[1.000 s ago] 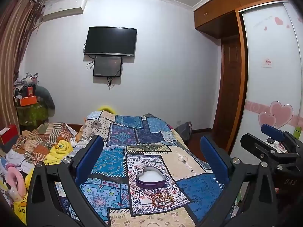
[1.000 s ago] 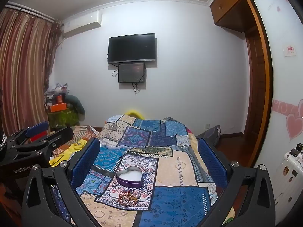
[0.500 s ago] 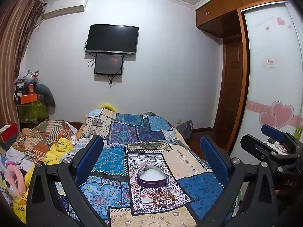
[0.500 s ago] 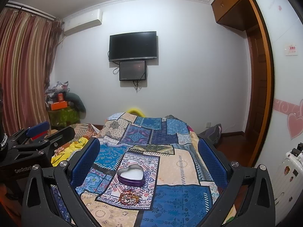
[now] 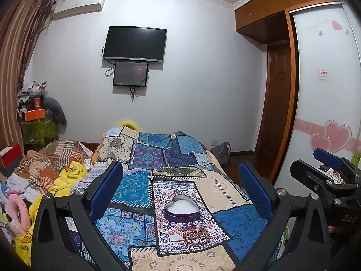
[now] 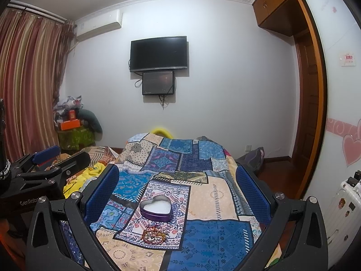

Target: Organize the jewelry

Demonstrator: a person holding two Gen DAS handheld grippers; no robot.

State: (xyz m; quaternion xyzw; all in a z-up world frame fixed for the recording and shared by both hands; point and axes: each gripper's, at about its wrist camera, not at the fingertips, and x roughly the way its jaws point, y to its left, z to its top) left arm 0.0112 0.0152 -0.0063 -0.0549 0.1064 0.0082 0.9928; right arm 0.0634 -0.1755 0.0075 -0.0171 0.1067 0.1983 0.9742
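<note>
Comparing with a second ago, little has changed: both views have tilted slightly down toward the bed point(image 5: 216, 187), so the task has not started. Largest item: the patchwork bed. On it, the heart-shaped tin point(image 5: 181, 209) sits open at 12 o'clock of the jewelry pile point(image 5: 196, 235), near it, not touching. Left tongs point(image 5: 180, 194) and right tongs point(image 6: 177, 194) are both spread wide, empty, well above the jewelry.

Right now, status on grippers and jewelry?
Both grippers open, empty, above bed. Bracelets piled beside heart-shaped tin, tin empty. Nothing in the way.
</note>
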